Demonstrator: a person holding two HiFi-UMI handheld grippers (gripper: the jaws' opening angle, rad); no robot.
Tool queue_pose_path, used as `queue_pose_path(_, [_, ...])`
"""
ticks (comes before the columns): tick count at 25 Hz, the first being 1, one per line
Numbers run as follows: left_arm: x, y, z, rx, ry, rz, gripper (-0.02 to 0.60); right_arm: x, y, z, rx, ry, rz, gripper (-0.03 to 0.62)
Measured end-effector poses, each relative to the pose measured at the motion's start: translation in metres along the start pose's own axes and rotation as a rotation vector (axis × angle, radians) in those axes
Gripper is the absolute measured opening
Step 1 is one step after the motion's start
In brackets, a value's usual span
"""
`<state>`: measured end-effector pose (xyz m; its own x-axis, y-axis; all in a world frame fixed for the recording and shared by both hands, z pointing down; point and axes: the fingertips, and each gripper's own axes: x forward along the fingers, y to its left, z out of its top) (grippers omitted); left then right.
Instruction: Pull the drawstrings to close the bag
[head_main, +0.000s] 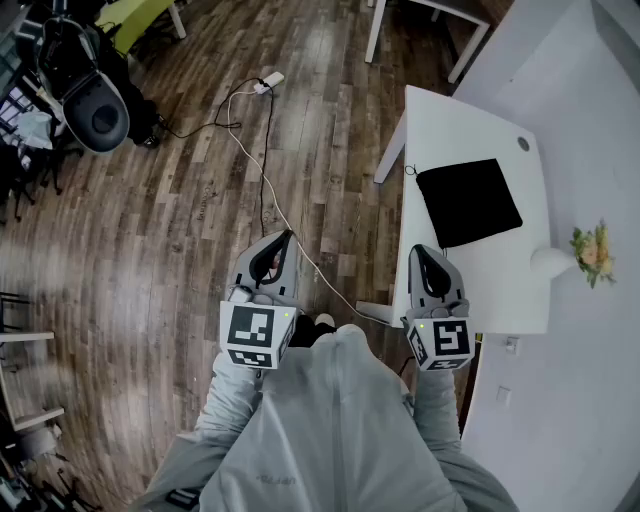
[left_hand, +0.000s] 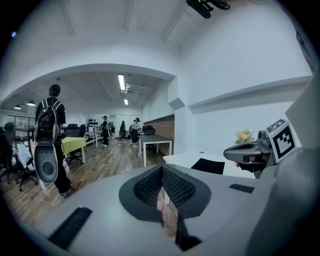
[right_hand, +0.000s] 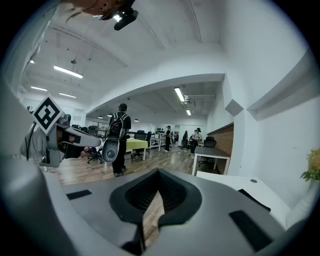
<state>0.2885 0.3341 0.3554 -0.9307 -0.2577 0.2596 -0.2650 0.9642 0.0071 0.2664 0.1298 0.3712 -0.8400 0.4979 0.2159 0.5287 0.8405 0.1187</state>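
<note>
A flat black drawstring bag (head_main: 468, 201) lies on the white table (head_main: 450, 125), with a thin cord end (head_main: 410, 170) at its near-left corner. Both grippers hang in the air in front of my body, short of the bag. My left gripper (head_main: 287, 238) is over the wooden floor, left of the table, shut with nothing in it. My right gripper (head_main: 424, 252) is over the table's near part, just short of the bag, and is also shut and empty. In the left gripper view the bag (left_hand: 207, 166) lies ahead to the right.
A white vase of flowers (head_main: 590, 255) stands on the table to the right of the bag. A white cable (head_main: 262, 175) runs across the floor to a power strip (head_main: 268, 82). A person with a backpack (head_main: 85, 90) stands at the far left. More desks and people (left_hand: 105, 131) fill the room.
</note>
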Motion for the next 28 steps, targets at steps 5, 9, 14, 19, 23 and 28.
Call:
queue_pose_path(5, [0.001, 0.004, -0.001, -0.017, 0.010, 0.012, 0.025, 0.004, 0.001, 0.001, 0.005, 0.005, 0.013, 0.023])
queue_pose_path(9, [0.014, 0.012, 0.000, -0.020, 0.013, 0.027, 0.025, 0.018, -0.004, 0.000, 0.013, 0.007, 0.027, 0.023])
queue_pose_path(14, [0.048, 0.033, 0.004, -0.018, 0.016, 0.019, 0.026, 0.056, -0.006, 0.001, 0.017, 0.018, 0.038, 0.023])
queue_pose_path(19, [0.098, 0.067, 0.017, -0.013, 0.018, -0.022, 0.025, 0.114, -0.011, 0.013, 0.012, 0.029, 0.023, 0.023])
queue_pose_path(23, [0.140, 0.103, 0.033, -0.003, 0.015, -0.061, 0.025, 0.169, -0.020, 0.027, 0.001, 0.034, -0.007, 0.023])
queue_pose_path(28, [0.188, 0.141, 0.053, 0.024, 0.009, -0.112, 0.025, 0.218, -0.037, 0.040, 0.017, 0.042, -0.086, 0.023])
